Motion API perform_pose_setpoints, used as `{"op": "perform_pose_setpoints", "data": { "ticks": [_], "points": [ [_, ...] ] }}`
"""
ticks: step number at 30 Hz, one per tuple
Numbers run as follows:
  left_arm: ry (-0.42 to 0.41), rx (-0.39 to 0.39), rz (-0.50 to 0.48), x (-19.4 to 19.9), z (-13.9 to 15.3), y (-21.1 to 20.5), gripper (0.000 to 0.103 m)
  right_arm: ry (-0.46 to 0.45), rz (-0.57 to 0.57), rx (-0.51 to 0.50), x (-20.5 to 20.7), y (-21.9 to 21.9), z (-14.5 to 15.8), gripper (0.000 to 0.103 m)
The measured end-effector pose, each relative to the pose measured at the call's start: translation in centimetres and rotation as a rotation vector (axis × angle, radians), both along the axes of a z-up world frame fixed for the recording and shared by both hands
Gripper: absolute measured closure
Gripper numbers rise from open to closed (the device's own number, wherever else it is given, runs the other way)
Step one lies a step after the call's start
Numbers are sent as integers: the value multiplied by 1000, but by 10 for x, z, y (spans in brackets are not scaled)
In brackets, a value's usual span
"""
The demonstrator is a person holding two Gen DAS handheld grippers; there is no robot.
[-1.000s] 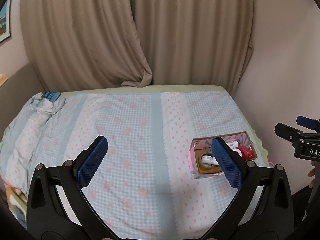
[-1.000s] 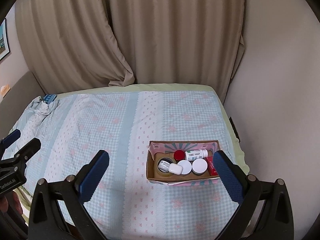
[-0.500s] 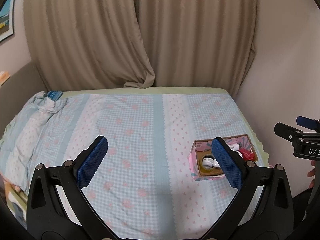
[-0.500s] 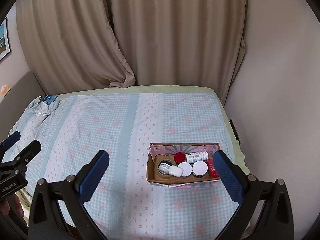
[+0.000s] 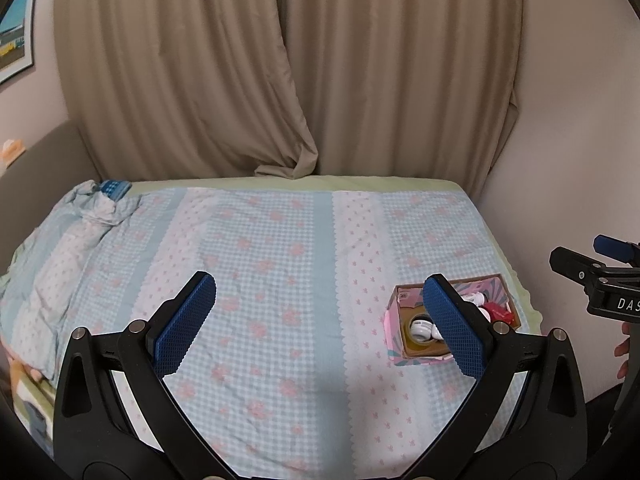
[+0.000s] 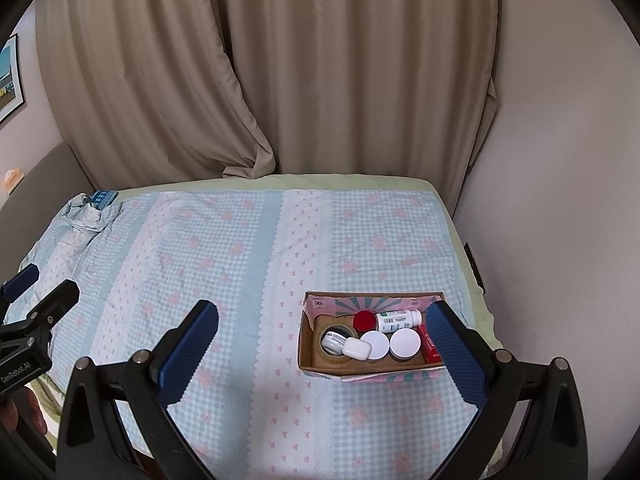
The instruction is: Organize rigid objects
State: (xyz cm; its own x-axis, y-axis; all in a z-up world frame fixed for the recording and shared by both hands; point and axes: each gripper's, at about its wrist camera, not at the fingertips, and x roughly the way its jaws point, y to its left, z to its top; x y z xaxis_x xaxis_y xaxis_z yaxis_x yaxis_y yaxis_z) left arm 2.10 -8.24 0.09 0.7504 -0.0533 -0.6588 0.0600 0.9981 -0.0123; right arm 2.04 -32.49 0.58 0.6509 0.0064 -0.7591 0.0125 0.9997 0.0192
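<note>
Across the past second, both cameras are drawn slightly back and up from the bed. In the right wrist view, the cardboard box (image 6: 370,367) is seen lower and a little further right than a second ago, with more of the patterned bedspread (image 6: 248,248) exposed beyond it. In the left wrist view, the box (image 5: 404,354) is shifted slightly right and down against the right finger, and more of the wall picture (image 5: 16,32) at far left is revealed.

Beige curtains (image 6: 280,80) hang behind a bed (image 6: 240,240) (blue-checked cover, pink flowers). A framed picture (image 5: 16,32) hangs on the left wall.
</note>
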Motion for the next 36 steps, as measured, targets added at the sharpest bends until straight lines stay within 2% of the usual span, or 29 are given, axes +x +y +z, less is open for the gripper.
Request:
{"op": "perform_pose_setpoints", "data": {
  "ticks": [20,26,36],
  "points": [
    [5,29,14,13,-1,-10,0,-13,5,1,15,-5,0,0],
    [-23,35,44,18,0,-11,0,-13,4,-1,19,-4,0,0],
    [24,20,92,34,-16,7,0,-7,9,-1,31,6,-6,0]
  ]
}}
